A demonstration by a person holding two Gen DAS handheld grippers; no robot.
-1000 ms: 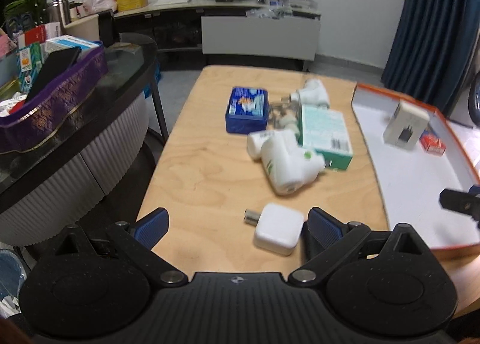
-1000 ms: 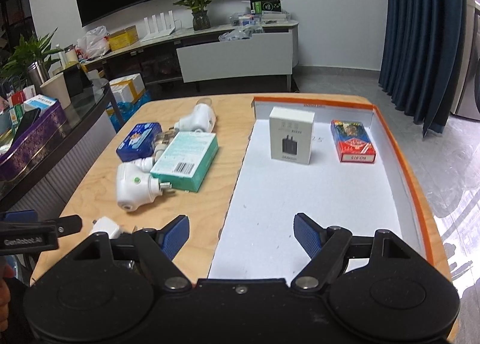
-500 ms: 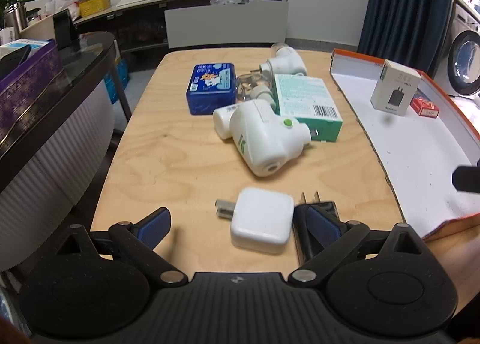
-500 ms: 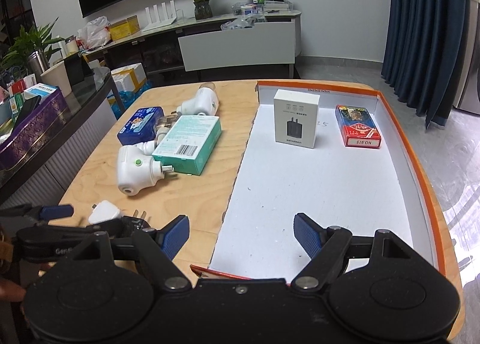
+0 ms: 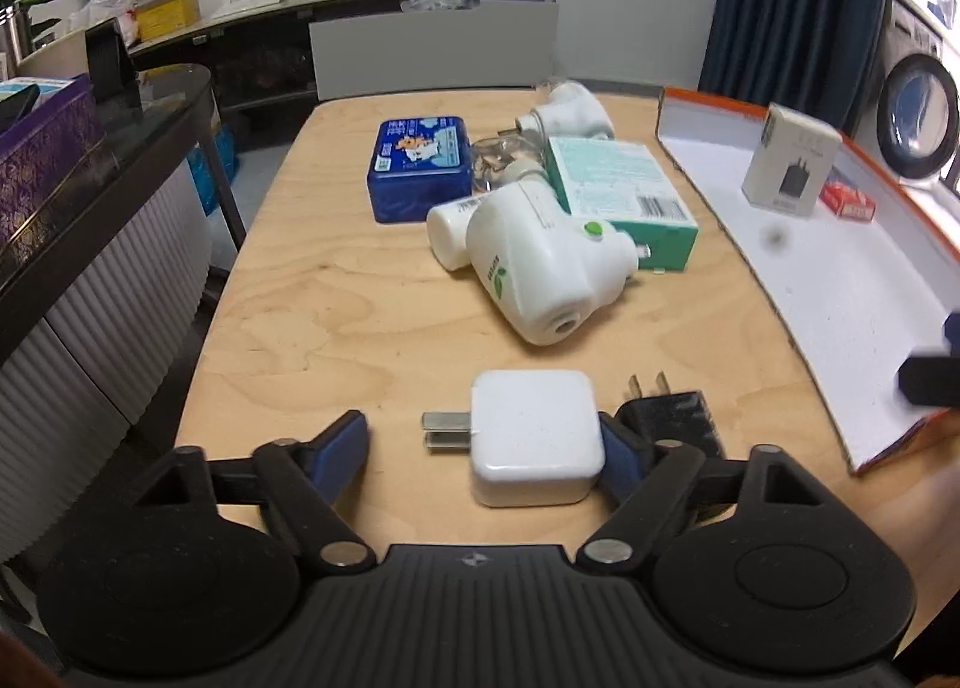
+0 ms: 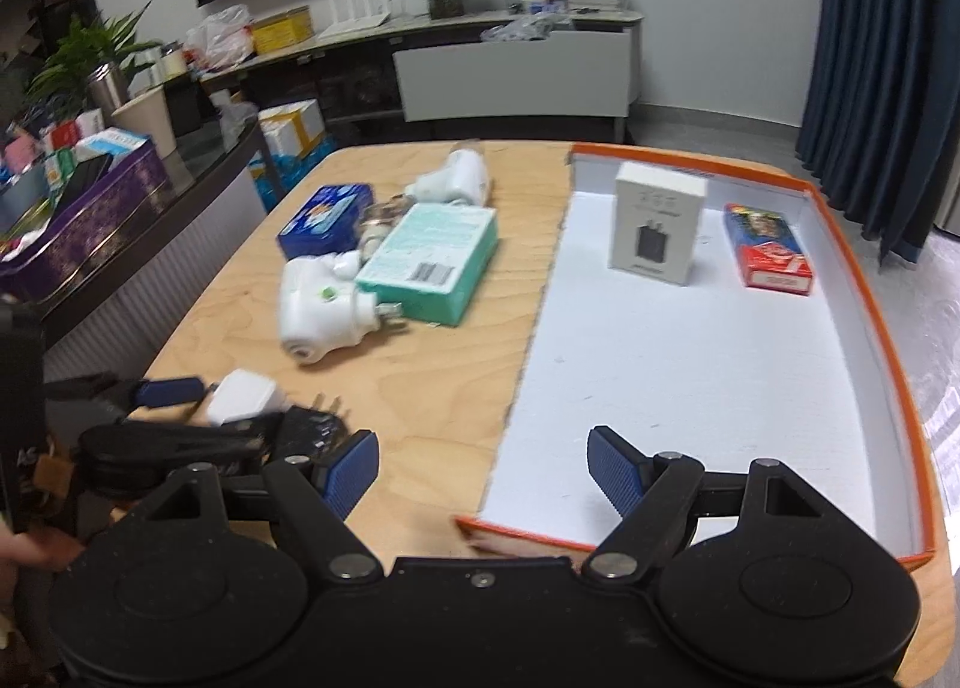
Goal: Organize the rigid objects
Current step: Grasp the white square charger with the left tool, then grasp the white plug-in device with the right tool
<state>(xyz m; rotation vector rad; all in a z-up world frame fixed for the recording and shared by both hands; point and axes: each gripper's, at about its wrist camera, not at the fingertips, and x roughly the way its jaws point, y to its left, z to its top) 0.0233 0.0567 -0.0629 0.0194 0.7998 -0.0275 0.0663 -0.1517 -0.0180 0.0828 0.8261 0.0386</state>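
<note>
A white square charger [image 5: 534, 436] lies on the wooden table between the open jaws of my left gripper [image 5: 486, 451]; the right finger touches its side, the left finger stands apart. A black plug adapter [image 5: 672, 412] lies just right of it. The white charger [image 6: 243, 395] also shows in the right wrist view. Farther back lie a white plug-in diffuser [image 5: 540, 274], a teal box [image 5: 618, 196], a blue tin [image 5: 420, 165] and another white diffuser [image 5: 570, 114]. My right gripper [image 6: 483, 472] is open and empty over the near edge of the orange-rimmed white tray [image 6: 864, 292].
The tray holds a white charger box [image 6: 657, 223] and a red card pack [image 6: 768, 253]. A dark curved counter with a purple box [image 6: 78, 208] stands left of the table. A low cabinet [image 6: 516, 72] stands at the back.
My left gripper has moved forward and lower around the white charger, and its jaws have narrowed. My right gripper has drifted back and left over the tray's near edge.
</note>
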